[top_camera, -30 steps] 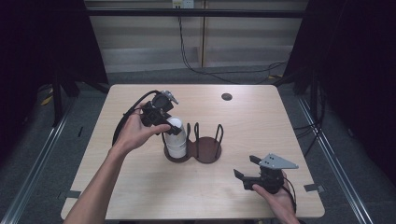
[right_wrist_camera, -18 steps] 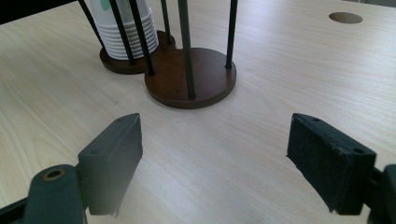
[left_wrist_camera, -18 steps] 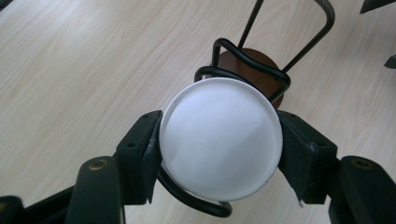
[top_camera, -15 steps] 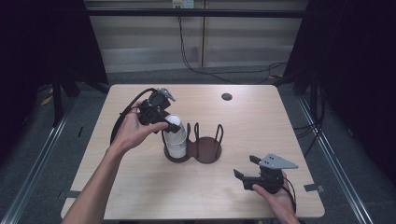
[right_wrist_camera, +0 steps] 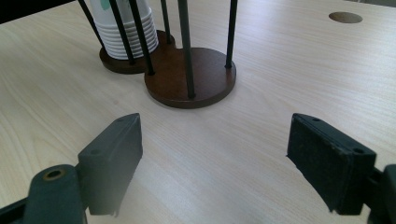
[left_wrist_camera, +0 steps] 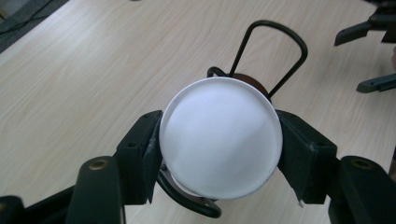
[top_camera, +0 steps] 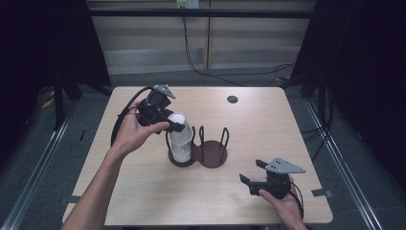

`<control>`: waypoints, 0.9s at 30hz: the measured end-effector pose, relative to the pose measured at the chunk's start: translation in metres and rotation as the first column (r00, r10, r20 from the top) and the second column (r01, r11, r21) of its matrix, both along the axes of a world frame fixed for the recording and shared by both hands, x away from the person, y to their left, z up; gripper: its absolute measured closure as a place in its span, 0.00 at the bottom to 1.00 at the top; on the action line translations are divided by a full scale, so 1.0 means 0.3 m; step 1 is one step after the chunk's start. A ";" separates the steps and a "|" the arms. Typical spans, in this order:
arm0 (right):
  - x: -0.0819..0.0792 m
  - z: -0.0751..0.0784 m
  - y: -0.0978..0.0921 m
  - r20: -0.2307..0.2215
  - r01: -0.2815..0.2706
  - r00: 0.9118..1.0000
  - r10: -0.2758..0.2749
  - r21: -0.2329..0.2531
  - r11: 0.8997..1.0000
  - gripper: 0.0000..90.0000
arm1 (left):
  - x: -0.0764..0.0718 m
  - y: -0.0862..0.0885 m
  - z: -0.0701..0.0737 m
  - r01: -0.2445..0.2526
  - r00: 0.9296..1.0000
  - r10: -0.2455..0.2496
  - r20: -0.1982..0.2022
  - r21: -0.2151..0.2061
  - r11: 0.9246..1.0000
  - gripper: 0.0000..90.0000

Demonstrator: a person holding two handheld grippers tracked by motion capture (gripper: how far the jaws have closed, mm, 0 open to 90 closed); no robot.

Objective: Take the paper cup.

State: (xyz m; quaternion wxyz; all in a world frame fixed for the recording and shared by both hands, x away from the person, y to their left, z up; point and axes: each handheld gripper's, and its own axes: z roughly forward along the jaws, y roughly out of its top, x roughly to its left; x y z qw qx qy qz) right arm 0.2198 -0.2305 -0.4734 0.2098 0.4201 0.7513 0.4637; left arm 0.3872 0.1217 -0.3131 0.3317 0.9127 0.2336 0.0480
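A white paper cup [top_camera: 179, 130] is tilted at the top of a cup stack [top_camera: 182, 152] in the left ring of a dark wire cup holder [top_camera: 213, 154]. My left gripper [top_camera: 173, 125] is shut on the cup's rim. In the left gripper view the cup mouth [left_wrist_camera: 220, 135] sits squeezed between both jaws of my left gripper [left_wrist_camera: 219, 147], with the holder's wire loop [left_wrist_camera: 275, 32] behind it. My right gripper [top_camera: 252, 178] rests open near the table's front right. In the right gripper view my right gripper [right_wrist_camera: 215, 154] has bare wood between its jaws, facing the holder's base [right_wrist_camera: 191, 77] and the stacked cups [right_wrist_camera: 126, 32].
The holder's right ring [top_camera: 214, 152] holds nothing. A round cable hole [top_camera: 232, 99] lies at the back of the wooden table [top_camera: 143, 191]. Black cables trail off the left gripper toward the table's left edge. Metal rails run along both sides on the floor.
My left gripper has moved a little to the left and up with the top cup, tipping it away from the stack. The right gripper has stayed still.
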 end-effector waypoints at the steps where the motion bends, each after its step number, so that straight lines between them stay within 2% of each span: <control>1: 0.000 0.000 0.000 0.000 0.000 1.000 0.000 0.000 1.000 0.20 | -0.002 0.002 0.005 -0.002 1.000 0.002 0.009 0.004 1.000 0.41; 2: 0.000 0.000 0.000 -0.001 0.000 1.000 0.000 0.001 1.000 0.20 | -0.001 0.005 0.009 0.008 1.000 -0.008 0.016 0.020 1.000 0.41; 4: 0.000 0.000 0.000 -0.002 0.001 1.000 -0.001 0.000 1.000 0.20 | -0.004 0.009 0.012 0.002 1.000 -0.002 0.019 0.002 1.000 0.41; 9: 0.000 0.000 0.001 -0.003 0.000 1.000 0.000 0.001 1.000 0.20 | -0.011 0.024 0.026 0.001 0.999 -0.001 0.038 -0.004 1.000 0.41; 11: 0.000 -0.001 0.001 -0.004 0.000 1.000 0.000 0.000 1.000 0.20 | -0.022 0.029 0.032 0.003 0.998 -0.002 0.064 -0.009 1.000 0.41; 15: 0.000 -0.001 0.002 -0.005 0.000 1.000 0.000 -0.001 1.000 0.20 | -0.036 0.034 0.035 0.000 0.997 0.002 0.081 -0.021 1.000 0.41; 19: 0.000 -0.001 0.003 -0.006 0.000 1.000 0.000 -0.001 1.000 0.20 | -0.051 0.049 0.048 -0.018 0.994 0.025 0.102 -0.070 0.997 0.41; 23: 0.001 -0.002 0.003 -0.008 0.001 1.000 -0.001 -0.002 1.000 0.20 | -0.064 0.063 0.060 -0.008 0.994 0.019 0.111 -0.099 0.995 0.41; 27: 0.002 -0.002 0.004 -0.006 -0.001 1.000 0.001 -0.003 1.000 0.20 | -0.076 0.077 0.069 0.002 0.993 0.016 0.113 -0.154 0.988 0.41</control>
